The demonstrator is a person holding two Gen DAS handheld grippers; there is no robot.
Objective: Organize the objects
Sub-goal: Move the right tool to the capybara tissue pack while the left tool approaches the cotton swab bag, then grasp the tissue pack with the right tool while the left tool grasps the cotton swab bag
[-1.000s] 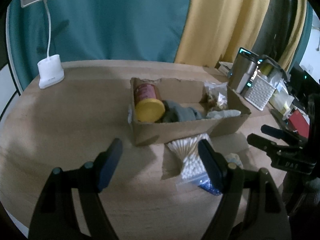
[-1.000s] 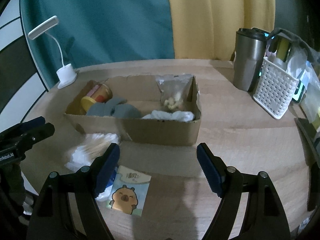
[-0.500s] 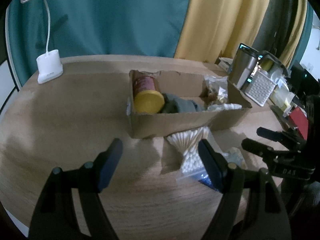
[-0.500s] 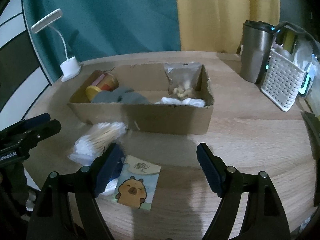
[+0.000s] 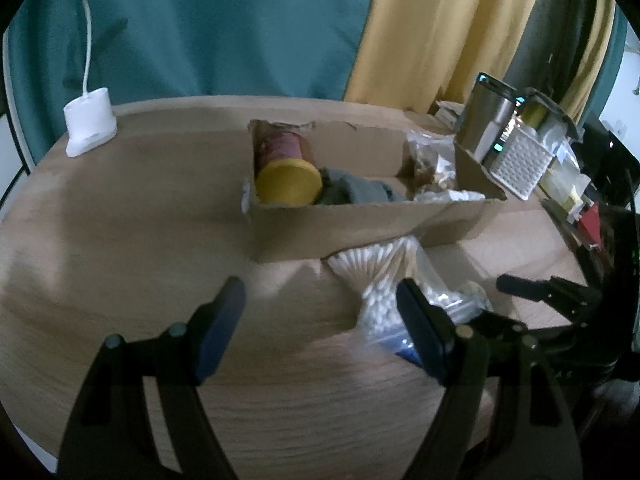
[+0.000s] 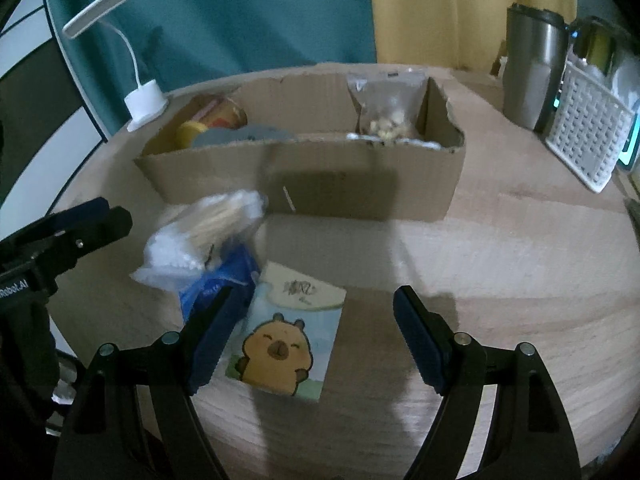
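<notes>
1. Wooden round tabletop [image 6: 500, 264] fills both frames.
2. We see the brown cardboard box [image 6: 360, 184] at centre frame, holding a yellow-lidded jar [image 5: 288, 184].
3. Our left gripper [image 5: 320, 316] and right gripper [image 6: 310, 320] hover low, jaws apart, empty.
4. We find the clear bag of cotton swabs [image 6: 200, 232] left of centre, beside the capybara picture card [image 6: 288, 336].

Both views are dim and a little grainy, with soft motion blur. The cardboard box [image 6: 304, 176] casts a dark shadow on the table [image 6: 500, 248] before it. Fisheye distortion bends the edges, and the corners are black. A teal light glows on the right.
</notes>
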